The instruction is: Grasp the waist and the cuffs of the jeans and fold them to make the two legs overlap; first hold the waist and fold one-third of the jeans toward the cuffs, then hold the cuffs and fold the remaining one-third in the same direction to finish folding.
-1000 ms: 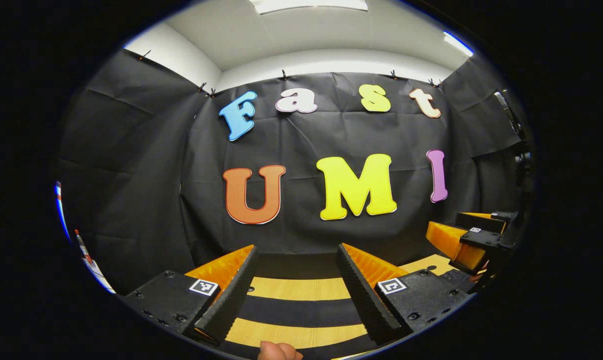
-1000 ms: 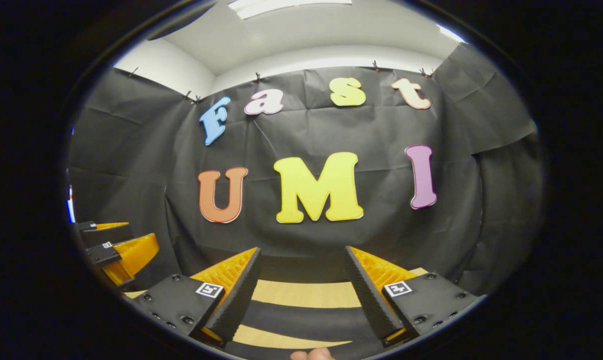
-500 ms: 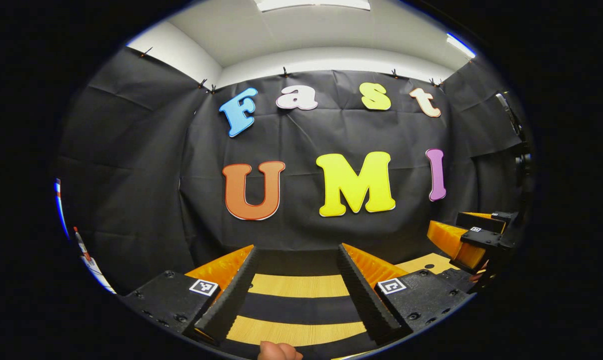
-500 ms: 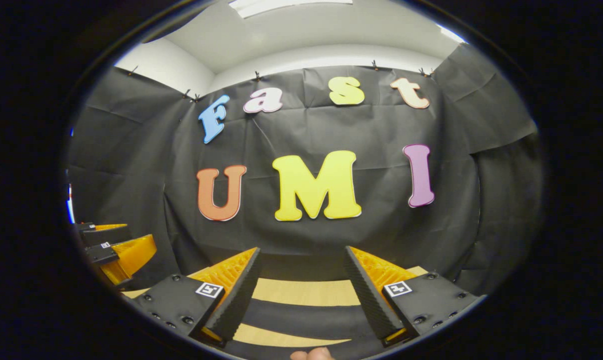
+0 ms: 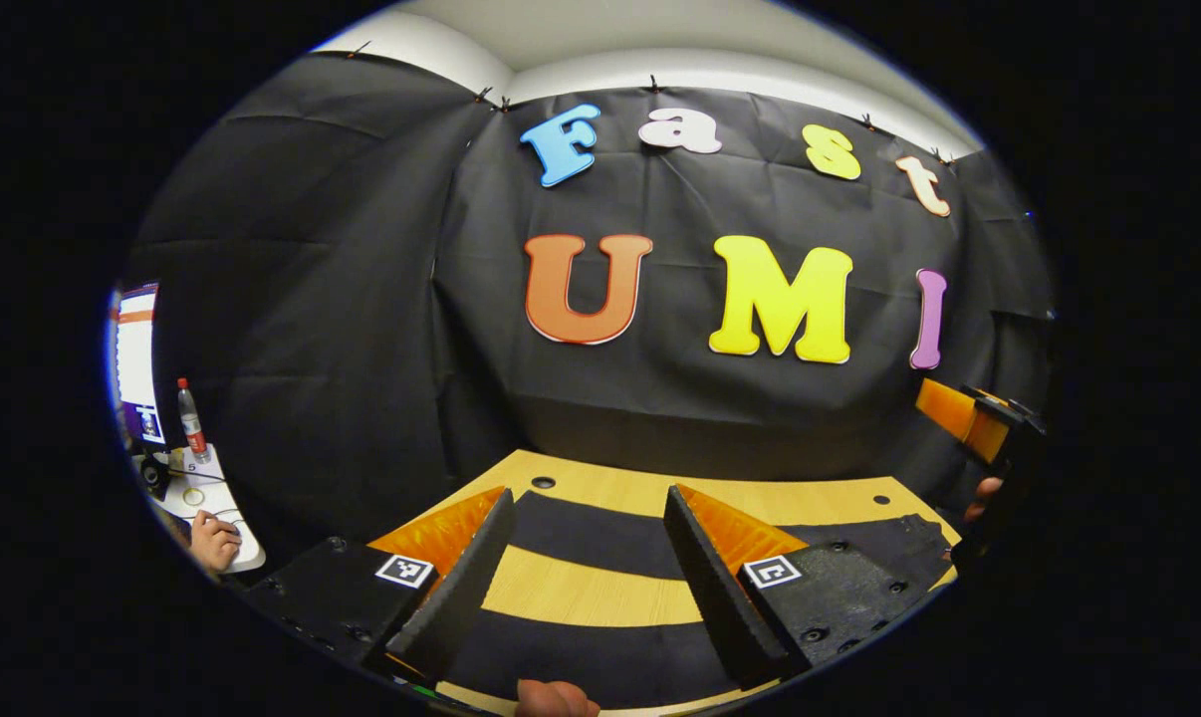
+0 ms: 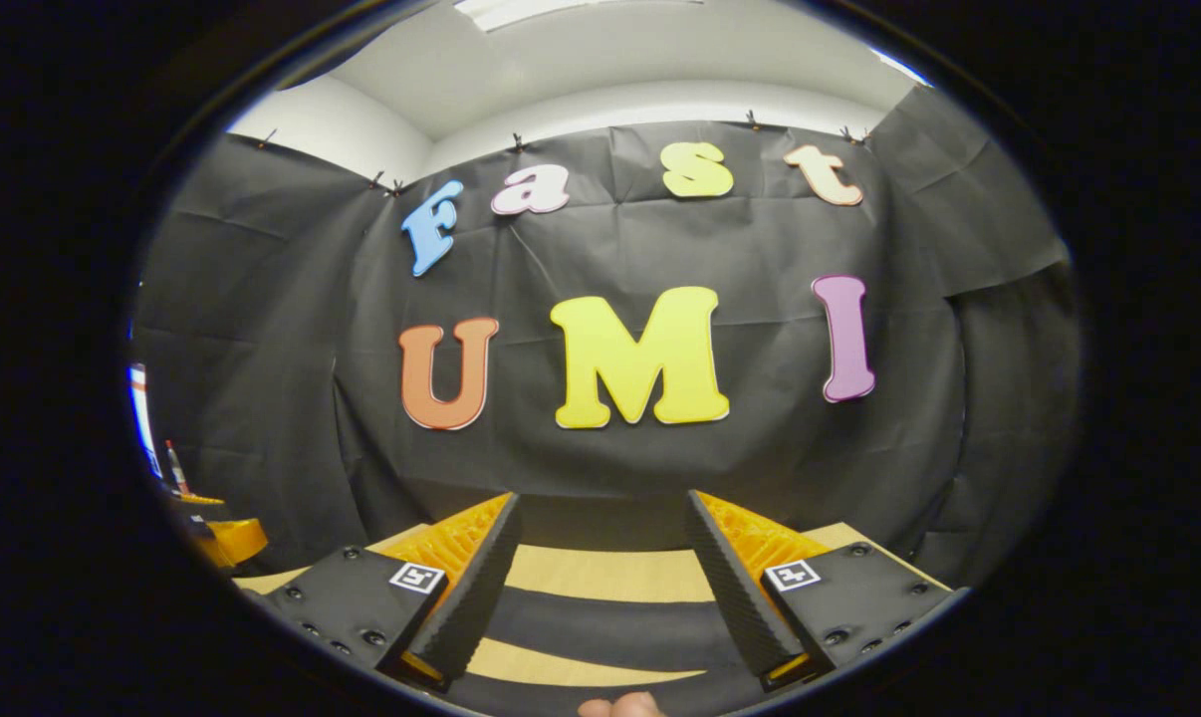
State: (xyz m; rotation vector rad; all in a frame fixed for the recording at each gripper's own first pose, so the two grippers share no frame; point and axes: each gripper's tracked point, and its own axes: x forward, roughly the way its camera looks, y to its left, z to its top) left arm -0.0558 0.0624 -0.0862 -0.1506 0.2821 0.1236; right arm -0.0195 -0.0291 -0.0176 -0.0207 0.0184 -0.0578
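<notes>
While black jeans (image 5: 600, 533) lie on the table (image 5: 600, 488), both tongs (image 5: 586, 568) (image 6: 600, 578) gape wide.

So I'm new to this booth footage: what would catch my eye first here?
First the left gripper, open, its fingers spread above dark jeans lying in bands across a wooden table. The right gripper is open over the same bands. Far left in the left gripper view, a bottle stands on a side desk.
</notes>
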